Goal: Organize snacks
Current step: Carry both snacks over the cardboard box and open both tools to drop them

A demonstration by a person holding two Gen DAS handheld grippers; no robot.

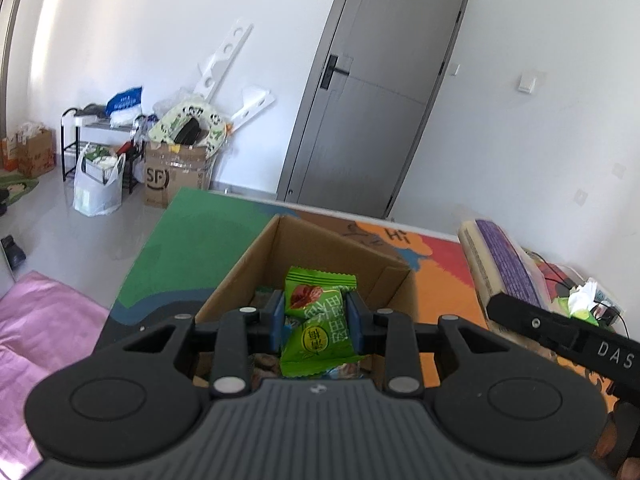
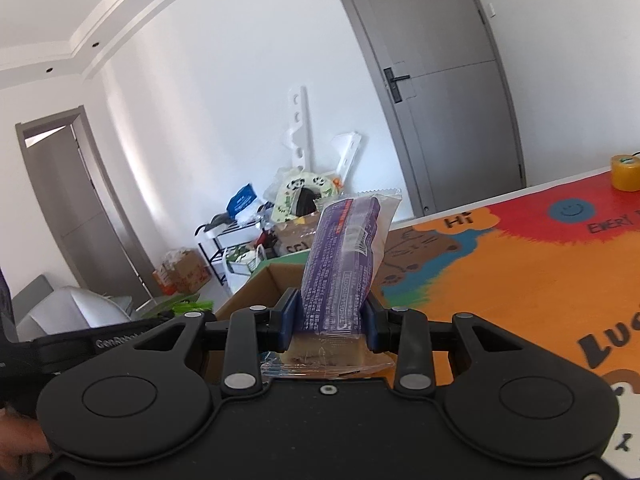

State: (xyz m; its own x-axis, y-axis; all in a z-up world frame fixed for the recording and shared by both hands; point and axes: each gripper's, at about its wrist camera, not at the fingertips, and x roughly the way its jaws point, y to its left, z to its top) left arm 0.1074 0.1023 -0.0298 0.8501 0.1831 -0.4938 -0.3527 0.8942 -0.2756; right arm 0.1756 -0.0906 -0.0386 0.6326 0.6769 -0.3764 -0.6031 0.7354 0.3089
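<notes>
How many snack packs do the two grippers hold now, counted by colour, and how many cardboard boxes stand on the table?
Green snack pack, held in the left gripper: 1
Purple snack pack, held in the right gripper: 1
Cardboard box on the table: 1
Total: 3

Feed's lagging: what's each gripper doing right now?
Left gripper: closed on the green snack packet.
Right gripper: closed on the purple-wrapped cake.

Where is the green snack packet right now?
The green snack packet is pinched in the left claw, centre of the left wrist view, right over the open cardboard box.
</notes>
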